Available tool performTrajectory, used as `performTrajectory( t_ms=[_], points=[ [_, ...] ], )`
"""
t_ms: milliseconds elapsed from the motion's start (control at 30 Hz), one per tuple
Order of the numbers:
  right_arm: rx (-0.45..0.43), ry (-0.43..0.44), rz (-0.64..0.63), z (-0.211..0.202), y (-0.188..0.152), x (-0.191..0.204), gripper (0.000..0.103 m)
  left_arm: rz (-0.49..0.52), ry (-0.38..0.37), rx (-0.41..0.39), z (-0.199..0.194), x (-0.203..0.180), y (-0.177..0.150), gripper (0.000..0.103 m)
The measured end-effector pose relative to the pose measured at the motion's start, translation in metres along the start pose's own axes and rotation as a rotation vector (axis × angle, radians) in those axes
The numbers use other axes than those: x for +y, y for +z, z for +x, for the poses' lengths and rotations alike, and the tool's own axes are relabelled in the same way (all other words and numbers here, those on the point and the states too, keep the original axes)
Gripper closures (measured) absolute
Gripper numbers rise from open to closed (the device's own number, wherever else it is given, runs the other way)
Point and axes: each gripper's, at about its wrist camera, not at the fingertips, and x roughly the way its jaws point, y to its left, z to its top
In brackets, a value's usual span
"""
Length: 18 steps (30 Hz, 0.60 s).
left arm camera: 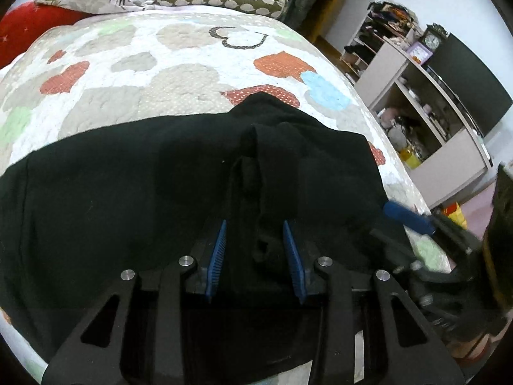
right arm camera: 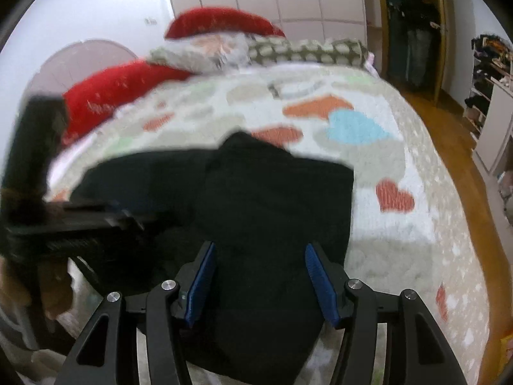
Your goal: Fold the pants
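Here soft black pants (left arm camera: 128, 173) lie bunched on the quilted bedspread (left arm camera: 179, 73)

Both wrist views close above pants (left arm camera: 128, 192) (bedward).

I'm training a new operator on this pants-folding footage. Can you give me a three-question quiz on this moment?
1. True or false: the black pants lie on a heart-patterned quilt.
2. The left gripper is: A) open over a raised fold of fabric, B) shut on a pillow, C) out of view.
3. What colour are the right gripper finger pads?

Key: 1 true; 2 A; 3 blue.
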Motion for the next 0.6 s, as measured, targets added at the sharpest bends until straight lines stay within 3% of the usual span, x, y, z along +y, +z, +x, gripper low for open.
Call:
performTrajectory(
  t_ms=[100, 300, 600],
  points=[
    [-0.003, -0.029, -0.012, 0.002, -0.004, 0.005, 0.047, 0.004, 0.028, -0.013, -0.002, -0.004, -0.003, 0.067],
    [-0.033, 0.034, 0.036, -0.019, 0.007, 0.003, 0.047, 0.01, 0.078, -0.036, -0.016, -0.006, -0.007, 0.067],
    [-0.025, 0.05, 0.032, -0.018, 0.013, 0.022, 0.047, 0.001, 0.12, -0.063, -0.035, 0.004, -0.015, 0.067]
  ],
)
